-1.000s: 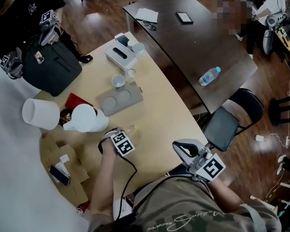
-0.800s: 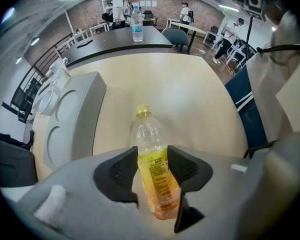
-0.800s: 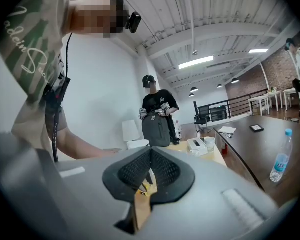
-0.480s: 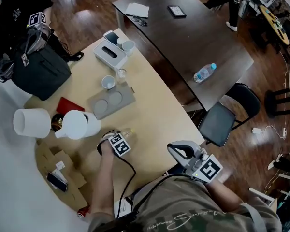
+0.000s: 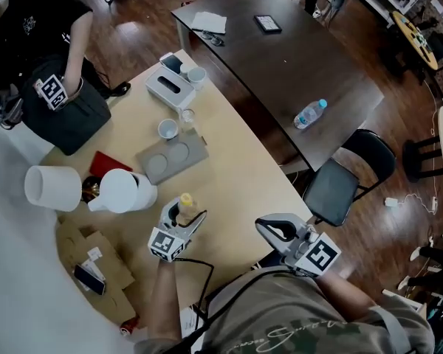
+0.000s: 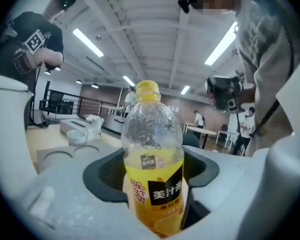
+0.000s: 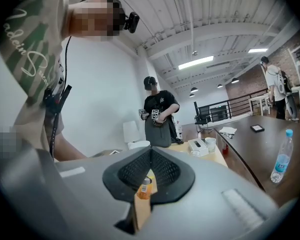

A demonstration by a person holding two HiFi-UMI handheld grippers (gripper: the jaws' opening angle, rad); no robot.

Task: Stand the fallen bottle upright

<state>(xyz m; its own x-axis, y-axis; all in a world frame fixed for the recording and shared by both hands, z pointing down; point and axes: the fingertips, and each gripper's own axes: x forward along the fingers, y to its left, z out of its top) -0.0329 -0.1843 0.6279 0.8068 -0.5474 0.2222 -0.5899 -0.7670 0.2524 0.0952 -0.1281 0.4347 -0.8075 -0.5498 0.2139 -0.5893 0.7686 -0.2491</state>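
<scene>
Bottle (image 5: pixel 184 200) upright near the worktop (image 5: pixel 244 175) front edge, left gripper (image 5: pixel 179 216) fingers clamped on it. Probably just release left. Right gripper (image 5: pixel 275 229) idle, fingers together.
</scene>
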